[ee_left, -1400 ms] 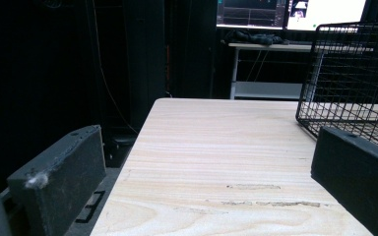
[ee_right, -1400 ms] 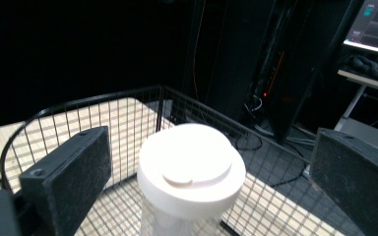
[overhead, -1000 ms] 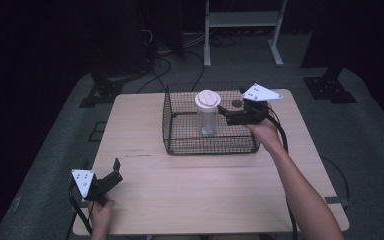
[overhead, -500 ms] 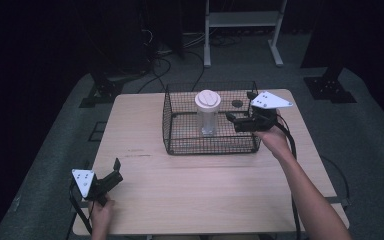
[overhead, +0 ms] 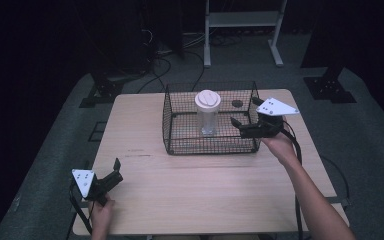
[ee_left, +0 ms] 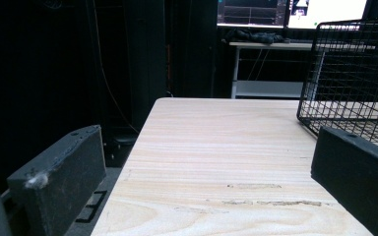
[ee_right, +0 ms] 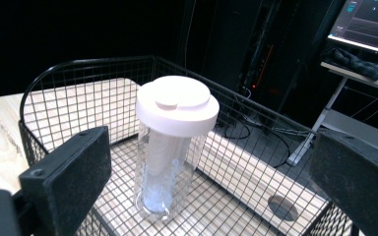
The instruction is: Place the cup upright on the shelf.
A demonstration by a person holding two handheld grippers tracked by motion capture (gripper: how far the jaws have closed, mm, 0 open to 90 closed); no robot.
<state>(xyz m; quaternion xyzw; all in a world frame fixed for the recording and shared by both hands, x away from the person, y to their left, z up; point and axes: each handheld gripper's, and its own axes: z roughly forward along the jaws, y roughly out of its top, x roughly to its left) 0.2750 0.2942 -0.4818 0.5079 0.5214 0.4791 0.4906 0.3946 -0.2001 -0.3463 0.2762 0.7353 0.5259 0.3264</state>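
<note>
Two tools in my hands, both w/ jaws spread wide and holding nothing. My left tool (overhead: 111,172) sits low at the near-left corner of the counter (overhead: 205,190), jaws pointing fwd toward the far side; in the left gripper view its black jaws frame bare wood grain, w/ a few faint scuffs just ahead, and the near corner of the basket at the right edge. My right tool (overhead: 240,126) is up at the right end of the wire basket (overhead: 180,145), jaws reaching over that end wall and aimed left at the clear bottle (overhead: 208,114), not touching it as far as I can tell. The bottle stands upright inside the basket, roughly mid-basket, w/ a white lid (overhead: 207,99) on top; in the right gripper view I can see a white insert inside the clear body (ee_right: 165,167), and the bottle sits between my right tool's jaws in line of sight but farther off, w/ clear gaps on both sides. Basket is black mesh, open top, set on the far half of the counter. A small dark round hole (overhead: 237,104) shows in the counter behind the bottle, at the basket's far-right part. Beyond the counter: grey floor (overhead: 365,130), cables, a white stand (overhead: 242,30).
</note>
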